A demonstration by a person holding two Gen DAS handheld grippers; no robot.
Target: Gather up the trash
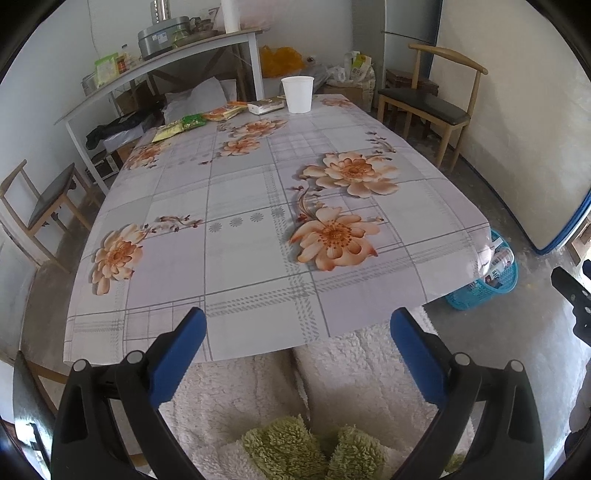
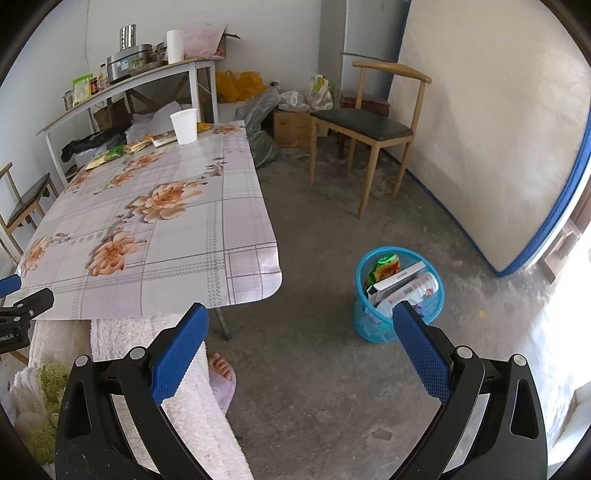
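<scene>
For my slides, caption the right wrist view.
Open right gripper hangs over bare floor between the floral table and a blue trash basket already holding wrappers.

Occlusions and cut-offs — both wrist views

Blue basket point(image 1: 491, 284) is half hidden behind the table point(image 1: 258, 295) corner at right of the left-wrist frame; wrappers point(image 1: 181, 125) at the far edge are too small to read — chair point(image 2: 22, 206) is cut at the right-wrist frame's left edge.

Wooden chair point(image 2: 373, 125) with dark seat by the right wall. Second chair point(image 1: 44, 206) off the table's left edge. Side shelf point(image 1: 155, 66) along the back wall: metal pot point(image 1: 162, 35), paper roll point(image 1: 231, 14) (upright), jars. Yellow bag point(image 2: 238, 85) and cardboard box point(image 2: 291, 127) in the far corner.
</scene>
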